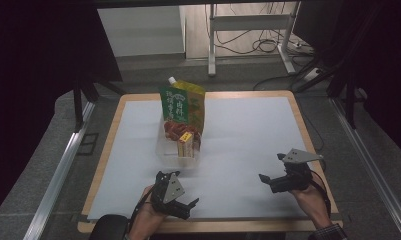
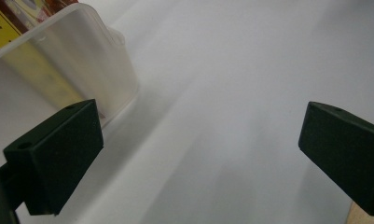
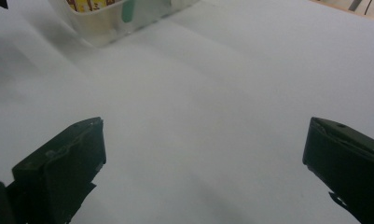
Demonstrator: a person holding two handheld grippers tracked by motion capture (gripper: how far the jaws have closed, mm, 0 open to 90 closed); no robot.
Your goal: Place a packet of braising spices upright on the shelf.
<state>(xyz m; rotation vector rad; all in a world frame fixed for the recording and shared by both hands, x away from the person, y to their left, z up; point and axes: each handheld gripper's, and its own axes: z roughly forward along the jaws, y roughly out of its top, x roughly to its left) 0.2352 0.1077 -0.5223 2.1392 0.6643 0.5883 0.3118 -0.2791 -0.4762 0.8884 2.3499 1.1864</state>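
Observation:
A clear plastic bin (image 1: pixel 164 150) stands at the middle of the white table top, packed with a tall green and yellow pouch (image 1: pixel 180 104), a red packet (image 1: pixel 175 130) and a small yellow box (image 1: pixel 186 145). My left gripper (image 1: pixel 180 197) rests near the front edge, just in front of the bin, open with nothing between its jaws. In the left gripper view the bin's corner (image 2: pixel 89 70) lies beyond the left fingertip (image 2: pixel 58 154). My right gripper (image 1: pixel 271 170) hovers at the front right, open and empty. The bin (image 3: pixel 124 18) sits far off in the right gripper view.
The white sheet (image 1: pixel 248 130) covers a wooden table with a bare rim (image 1: pixel 108 135). Grey floor and metal rails flank it. A metal stand (image 1: pixel 248 35) and cables lie behind the table.

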